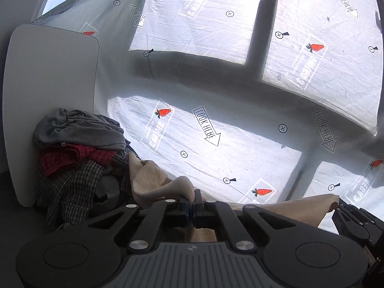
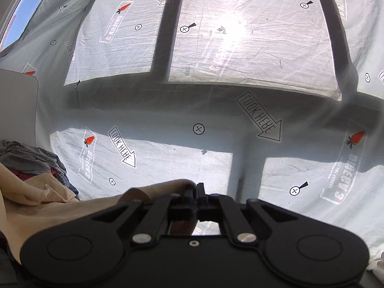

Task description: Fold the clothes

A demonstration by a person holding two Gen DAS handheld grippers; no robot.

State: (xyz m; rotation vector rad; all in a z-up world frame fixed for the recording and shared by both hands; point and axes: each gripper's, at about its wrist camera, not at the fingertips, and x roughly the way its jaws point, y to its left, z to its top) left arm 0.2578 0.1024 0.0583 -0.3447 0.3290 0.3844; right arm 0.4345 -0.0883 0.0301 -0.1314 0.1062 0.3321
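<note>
A beige garment (image 1: 153,182) hangs between my two grippers above the white printed sheet (image 1: 240,158). My left gripper (image 1: 192,201) is shut on one edge of it, with a fold bunched over the fingertips. My right gripper (image 2: 195,192) is shut on another edge of the beige garment (image 2: 60,206), which trails off to the left. The right gripper (image 1: 355,223) also shows at the lower right of the left wrist view, with the cloth stretched toward it.
A pile of clothes (image 1: 79,158), grey, red and checked, lies at the left against a pale rounded board (image 1: 48,96); it also shows in the right wrist view (image 2: 31,160). The sheet (image 2: 216,120) carries carrot and arrow prints and window shadows.
</note>
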